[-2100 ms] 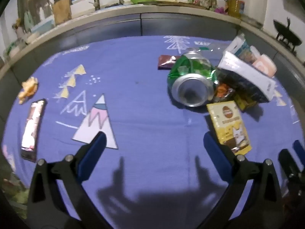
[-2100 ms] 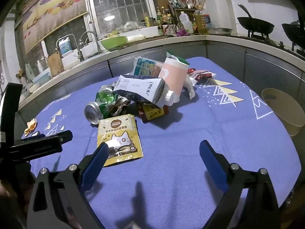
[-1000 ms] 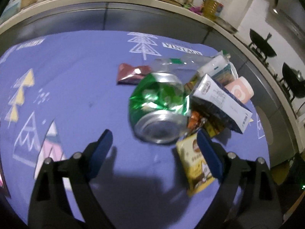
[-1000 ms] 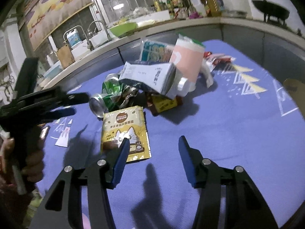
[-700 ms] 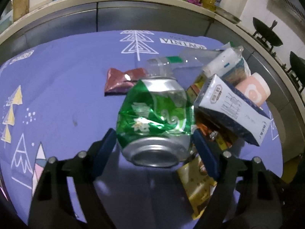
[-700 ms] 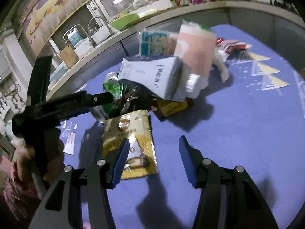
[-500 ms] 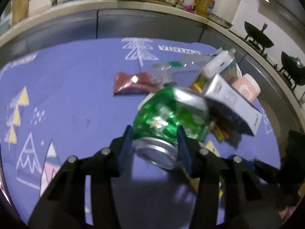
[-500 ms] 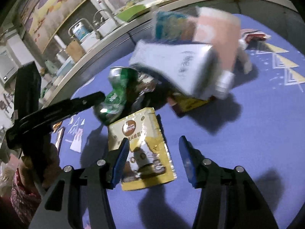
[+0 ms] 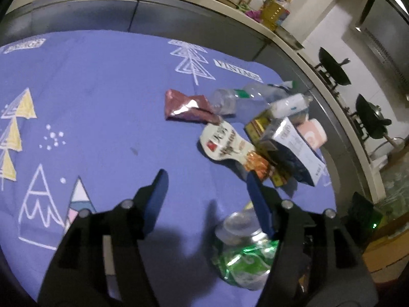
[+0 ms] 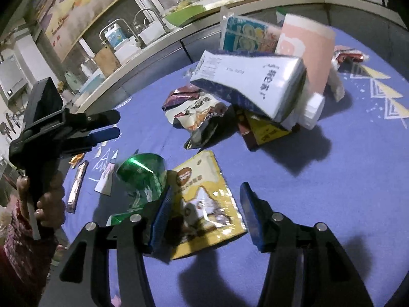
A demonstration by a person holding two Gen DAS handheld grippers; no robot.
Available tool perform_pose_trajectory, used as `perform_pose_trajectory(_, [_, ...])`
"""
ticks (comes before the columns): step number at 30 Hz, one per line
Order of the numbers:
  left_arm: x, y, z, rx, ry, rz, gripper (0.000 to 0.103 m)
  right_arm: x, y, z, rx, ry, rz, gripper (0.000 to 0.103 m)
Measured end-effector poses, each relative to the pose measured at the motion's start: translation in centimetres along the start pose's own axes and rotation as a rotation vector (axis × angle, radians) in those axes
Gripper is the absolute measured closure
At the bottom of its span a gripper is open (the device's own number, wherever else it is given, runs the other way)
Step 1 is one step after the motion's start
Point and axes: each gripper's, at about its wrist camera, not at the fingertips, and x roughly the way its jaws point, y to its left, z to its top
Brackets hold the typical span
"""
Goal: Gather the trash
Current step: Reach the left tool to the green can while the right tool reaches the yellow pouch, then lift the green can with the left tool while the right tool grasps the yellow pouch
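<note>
A crushed green can lies on the purple cloth below and right of my left gripper, which is open and empty. The can also shows in the right wrist view, just left of my right gripper. That gripper is open and hangs over a yellow snack pouch. A trash pile lies beyond: a white-and-blue carton, a pink cup, a white snack bag, a maroon wrapper and a clear bottle.
The purple tablecloth covers a table ringed by a grey counter with a sink, bottles and a green bowl. A dark snack bar wrapper lies at the left. Stove pans stand at the right.
The left gripper shut on the green can, lifted it off the pile, then opened; the can now lies nearer, off the pile. The right gripper narrowed and moved over the yellow pouch.
</note>
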Motion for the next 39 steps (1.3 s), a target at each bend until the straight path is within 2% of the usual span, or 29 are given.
perform_pose_trajectory(2, [-0.2, -0.1, -1.1, -0.018, 0.019, -0.021, 0.042, -0.1, -0.1, -0.2, -0.003, -0.001, -0.014, 0.053])
perform_pose_trajectory(4, [-0.7, 0.3, -2.8, -0.057, 0.038, -0.075, 0.04, -0.1, -0.3, -0.2, 0.001, 0.003, -0.012, 0.053])
perform_pose_trajectory(5, [-0.8, 0.6, -3.5, -0.072, 0.046, -0.087, 0.035, -0.3, -0.4, -0.1, 0.0, -0.008, -0.015, 0.053])
perform_pose_trajectory(7, [-0.7, 1.1, -4.9, -0.114, 0.076, -0.116, 0.032, -0.6, -0.4, 0.1, -0.003, -0.023, -0.015, 0.053])
perform_pose_trajectory(9, [0.0, 1.7, -6.2, -0.166, 0.137, -0.17, 0.032, -1.3, -0.7, 0.3, 0.01, -0.048, 0.004, 0.053])
perform_pose_trajectory(13, [1.0, 2.3, -7.6, -0.232, 0.172, -0.252, 0.033, -2.4, -0.7, 0.4, 0.036, -0.061, 0.059, 0.053])
perform_pose_trajectory(15, [1.8, 1.9, -8.1, -0.245, 0.198, -0.3, 0.038, -2.6, -0.4, 0.3, 0.027, -0.054, 0.095, 0.059])
perform_pose_trajectory(17, [2.5, 1.2, -8.4, -0.227, 0.226, -0.314, 0.043, -2.4, 0.4, 0.1, -0.01, -0.041, 0.108, 0.065])
perform_pose_trajectory(20, [3.2, 0.5, -8.9, -0.234, 0.246, -0.348, 0.05, -0.7, 1.4, -0.7, -0.081, 0.029, 0.0, 0.076])
perform_pose_trajectory(22, [3.6, 0.3, -8.9, -0.244, 0.249, -0.363, 0.056, 0.0, 1.1, -1.0, -0.079, 0.058, -0.026, 0.077])
perform_pose_trajectory(25, [4.4, -0.6, -8.8, -0.261, 0.248, -0.403, 0.069, 0.0, 1.3, -1.4, -0.096, 0.044, -0.029, 0.078])
perform_pose_trajectory(27, [5.2, -1.1, -8.8, -0.266, 0.257, -0.402, 0.091, 0.0, 1.4, -1.5, -0.099, 0.046, -0.009, 0.078])
perform_pose_trajectory(30, [5.2, -1.1, -8.7, -0.272, 0.249, -0.399, 0.092, -0.2, 1.2, -0.9, -0.067, 0.055, 0.043, 0.077])
perform_pose_trajectory(34, [2.8, -0.3, -8.4, -0.234, 0.204, -0.378, 0.092, -1.8, -1.0, 0.0, -0.043, 0.033, 0.064, 0.077])
perform_pose_trajectory(37, [1.2, 1.0, -8.5, -0.24, 0.172, -0.335, 0.093, -0.8, -2.6, 0.9, -0.017, 0.118, 0.081, 0.077])
perform_pose_trajectory(39, [1.0, 1.9, -8.8, -0.27, 0.171, -0.324, 0.093, -0.5, -3.8, 1.2, 0.03, 0.154, 0.131, 0.077])
